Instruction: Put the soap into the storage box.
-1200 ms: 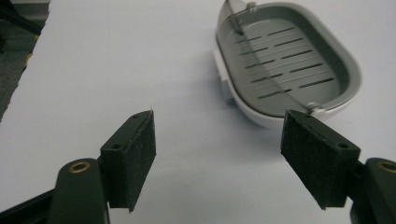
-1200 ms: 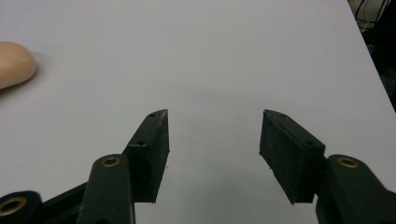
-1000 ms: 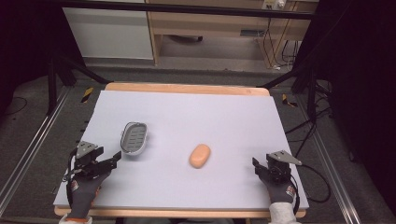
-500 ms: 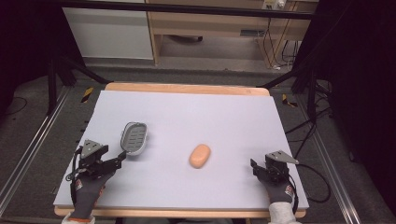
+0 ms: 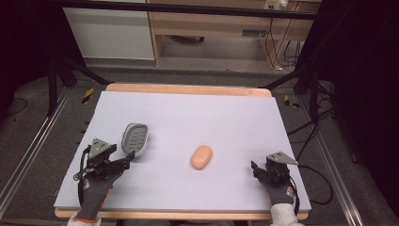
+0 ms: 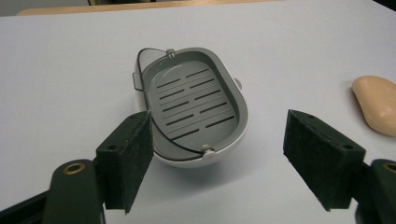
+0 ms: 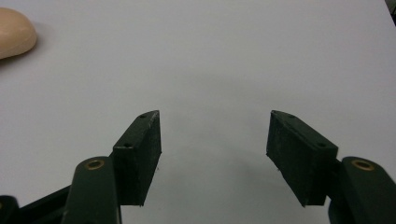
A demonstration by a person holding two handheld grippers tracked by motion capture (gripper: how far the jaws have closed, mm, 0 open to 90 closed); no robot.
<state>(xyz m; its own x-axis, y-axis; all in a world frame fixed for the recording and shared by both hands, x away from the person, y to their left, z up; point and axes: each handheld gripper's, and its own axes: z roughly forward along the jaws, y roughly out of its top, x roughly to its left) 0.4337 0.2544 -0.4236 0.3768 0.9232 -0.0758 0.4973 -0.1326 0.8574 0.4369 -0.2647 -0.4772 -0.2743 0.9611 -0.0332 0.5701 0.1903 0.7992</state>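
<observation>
At the left edge of the table (image 5: 188, 101), the left gripper (image 5: 128, 159) has been brought up to the near end of the soap dish (image 5: 135, 138), its jaws just spread wider with nothing between them, so a grasp seems close. Mid-table, the soap (image 5: 202, 157) lies untouched, well apart from the dish. Further right, the right gripper (image 5: 256, 170) is held spread and empty.

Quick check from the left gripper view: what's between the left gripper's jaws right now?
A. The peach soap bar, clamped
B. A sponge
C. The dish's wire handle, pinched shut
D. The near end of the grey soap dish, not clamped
D: the left gripper stands open, its pads either side of the soap dish's near end, without pressing on it.
</observation>
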